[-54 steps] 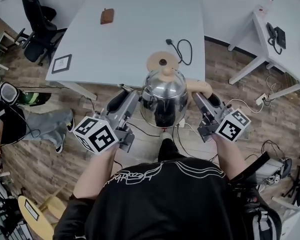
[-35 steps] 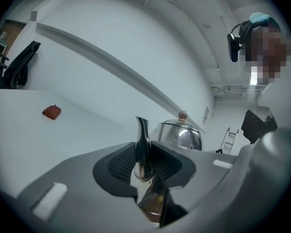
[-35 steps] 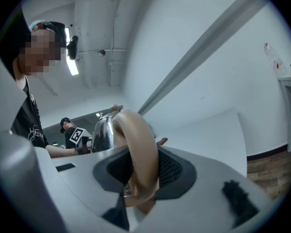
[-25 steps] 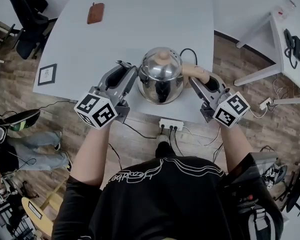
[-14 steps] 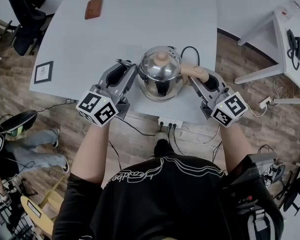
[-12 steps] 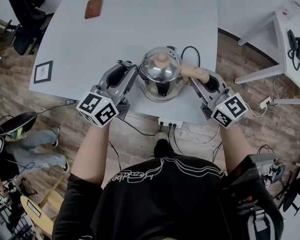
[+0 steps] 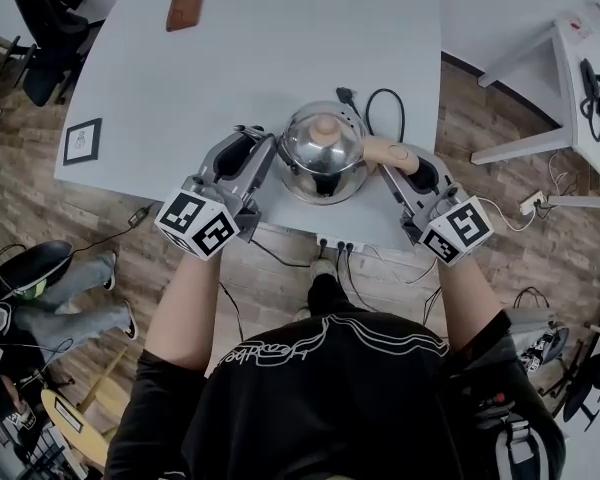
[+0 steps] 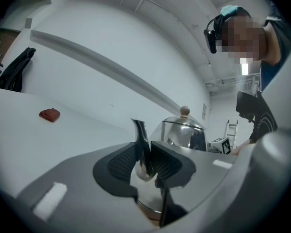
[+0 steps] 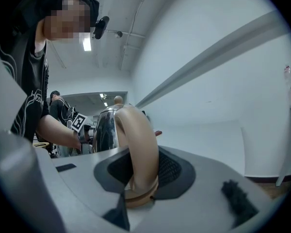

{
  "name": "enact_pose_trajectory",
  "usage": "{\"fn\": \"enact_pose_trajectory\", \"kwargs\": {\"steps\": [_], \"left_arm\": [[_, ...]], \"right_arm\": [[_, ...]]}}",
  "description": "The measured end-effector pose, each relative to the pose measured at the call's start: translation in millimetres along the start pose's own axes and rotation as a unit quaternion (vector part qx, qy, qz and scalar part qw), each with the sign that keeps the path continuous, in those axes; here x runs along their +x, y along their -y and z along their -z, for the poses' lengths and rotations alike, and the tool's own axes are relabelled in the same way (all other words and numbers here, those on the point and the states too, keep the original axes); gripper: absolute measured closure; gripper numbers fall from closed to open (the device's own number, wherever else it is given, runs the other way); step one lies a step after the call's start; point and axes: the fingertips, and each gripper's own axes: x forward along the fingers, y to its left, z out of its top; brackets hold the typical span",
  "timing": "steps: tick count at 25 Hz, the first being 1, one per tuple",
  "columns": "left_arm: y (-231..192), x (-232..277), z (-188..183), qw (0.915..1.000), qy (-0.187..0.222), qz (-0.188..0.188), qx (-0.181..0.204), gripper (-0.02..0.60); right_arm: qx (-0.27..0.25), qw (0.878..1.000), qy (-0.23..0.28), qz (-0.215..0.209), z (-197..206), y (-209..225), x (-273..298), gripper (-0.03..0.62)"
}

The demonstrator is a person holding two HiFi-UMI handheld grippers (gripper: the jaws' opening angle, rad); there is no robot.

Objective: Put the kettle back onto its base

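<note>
Kettle (image 7: 323, 156): 1, domed polished steel, mirror-bright, with a round pale knob on the lid, a thin curved spout (image 8: 141, 142) and a thick tan looped handle (image 9: 139, 144). Located at the near edge of the matte grey bench (image 7: 280, 58); whether it is seated cannot be told.

Left hand-held gripper (image 7: 264, 156): 1, ribbed black pads clamped on the kettle's spout.

Right hand-held gripper (image 7: 391, 164): 1, pads clamped on the handle.

Marker cubes (image 7: 195, 225): 2, black-and-white squares.

Cord (image 7: 344, 95): 1, black, looped.

Pouch (image 7: 184, 7): 1, brown, flat.
</note>
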Motion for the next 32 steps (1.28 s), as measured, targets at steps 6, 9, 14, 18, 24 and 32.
{"fn": "enact_pose_trajectory", "kwargs": {"steps": [6,9,14,18,24,32], "left_arm": [[-2.1,2.8,4.1,1.0,-0.004,0.003,0.002,0.479],[-2.0,3.2,4.5,1.0,-0.001,0.003,-0.002,0.479],[0.6,3.6,2.4,1.0,0.003,0.007,-0.005,0.492],[-2.7,2.7,1.4,0.9988,0.015,0.009,-0.046,0.48],[-11.9,-4.9,-0.2,0.9954,0.038,-0.023,-0.084,0.348],[0.4,-43.2,-2.5,0.9947,0.032,-0.045,-0.086,0.344]], "right_arm": [[0.005,1.0,0.0,0.007,7.2,2.2,0.3,0.491],[0.005,1.0,0.001,0.009,9.1,2.4,0.1,0.491],[0.011,1.0,0.003,0.017,10.8,3.0,-0.5,0.493],[0.021,1.0,-0.003,0.022,13.2,2.4,-0.9,0.491],[0.038,0.999,0.004,0.034,14.7,4.0,-10.9,0.465],[0.021,0.998,-0.005,0.059,8.0,-11.6,-35.4,0.433]]}}
